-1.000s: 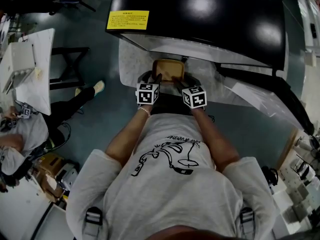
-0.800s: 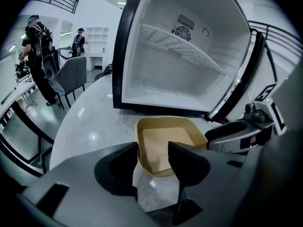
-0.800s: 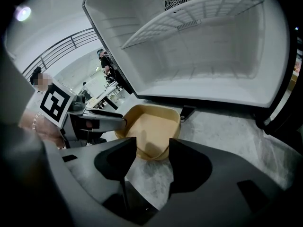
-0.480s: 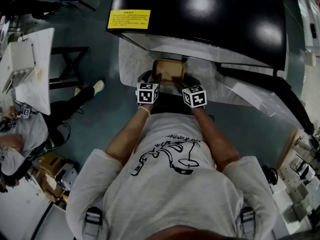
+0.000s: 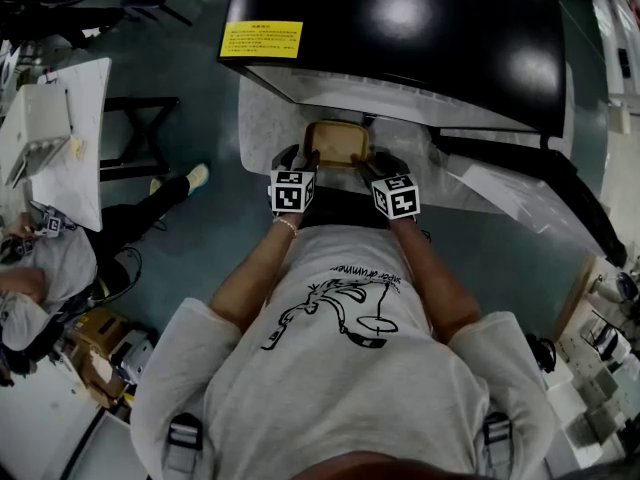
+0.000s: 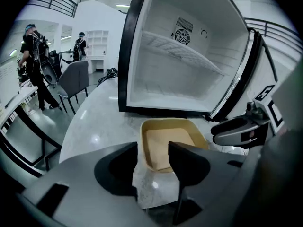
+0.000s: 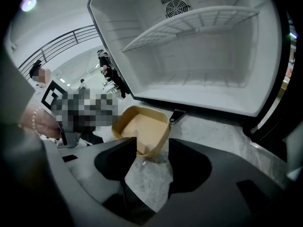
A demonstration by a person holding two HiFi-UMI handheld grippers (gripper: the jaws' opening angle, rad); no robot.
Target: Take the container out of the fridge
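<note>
A tan open container [image 5: 337,140] sits on the marbled white table [image 5: 262,118], just in front of the open fridge [image 5: 400,18]. In the head view my left gripper [image 5: 300,160] is at its near-left corner and my right gripper [image 5: 372,165] at its near-right corner. The left gripper view shows the container [image 6: 173,141] just beyond my left gripper [image 6: 154,171], whose jaws stand open around its near-left edge without pressing it. The right gripper view shows the container [image 7: 142,126] ahead of my right gripper [image 7: 147,162], also open with only table between the jaws.
The fridge interior [image 6: 184,70] holds a wire shelf [image 7: 189,27], and its door [image 5: 520,203] swings out to the right. A chair [image 6: 75,79] and standing people [image 6: 35,56] are to the left. A white side table [image 5: 60,138] and a seated person [image 5: 40,268] are at far left.
Both grippers have drawn slightly back and outward from the container. The container has not moved.
</note>
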